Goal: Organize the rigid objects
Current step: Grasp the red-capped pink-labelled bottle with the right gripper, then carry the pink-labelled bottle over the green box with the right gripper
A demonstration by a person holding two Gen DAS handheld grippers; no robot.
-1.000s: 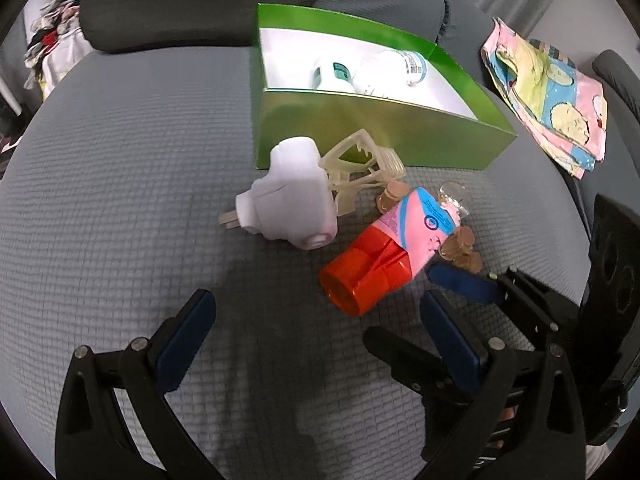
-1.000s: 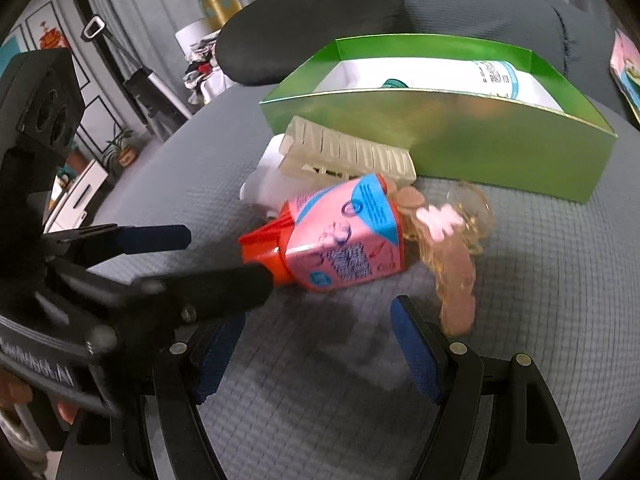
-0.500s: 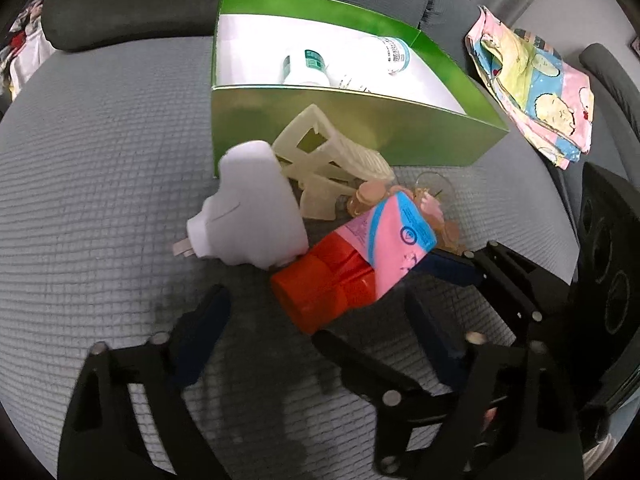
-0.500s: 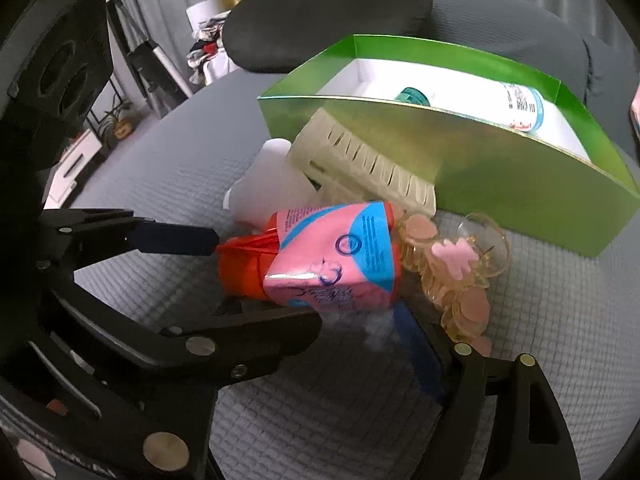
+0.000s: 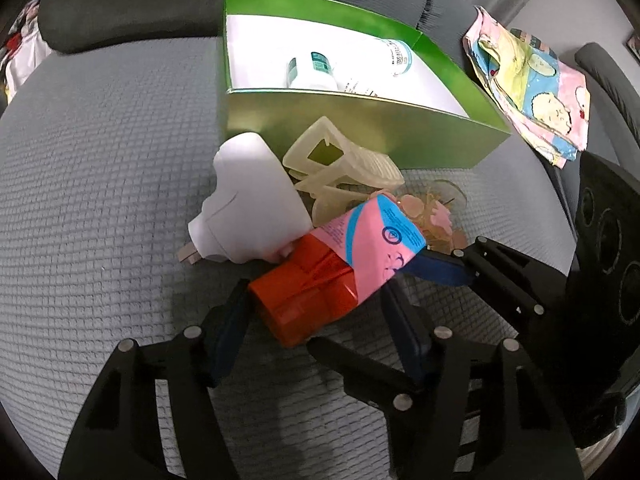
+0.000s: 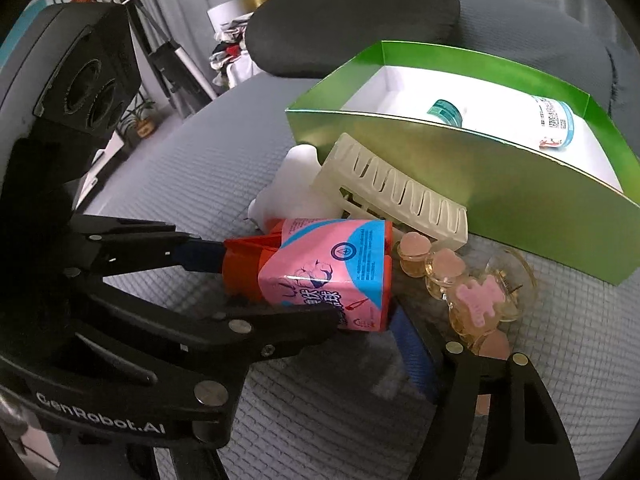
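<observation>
The red bottle (image 5: 316, 284) with its pink and blue label lies on its side on the grey cushion (image 5: 104, 184), at 6 o'clock from the green box (image 5: 360, 120). The left gripper (image 5: 316, 332) has its jaws spread wide, one on each side of the red cap end; they flank it but do not look clamped. The right gripper (image 6: 372, 320) comes in from 3 o'clock with its jaws parted around the labelled end, though I cannot tell whether they press on it.

Risks, as I judge them: both tools work the same bottle, so their fingers may collide. The bottle touches the white plug (image 5: 248, 208), and the cream hair clip (image 5: 340, 172) and pink bead chain (image 6: 464, 288) lie just beside it, so a lift or drag may scatter them. A grip on the smooth cap may slip.

The green box is open at the top and holds one white bottle (image 5: 352, 64) lying flat.
</observation>
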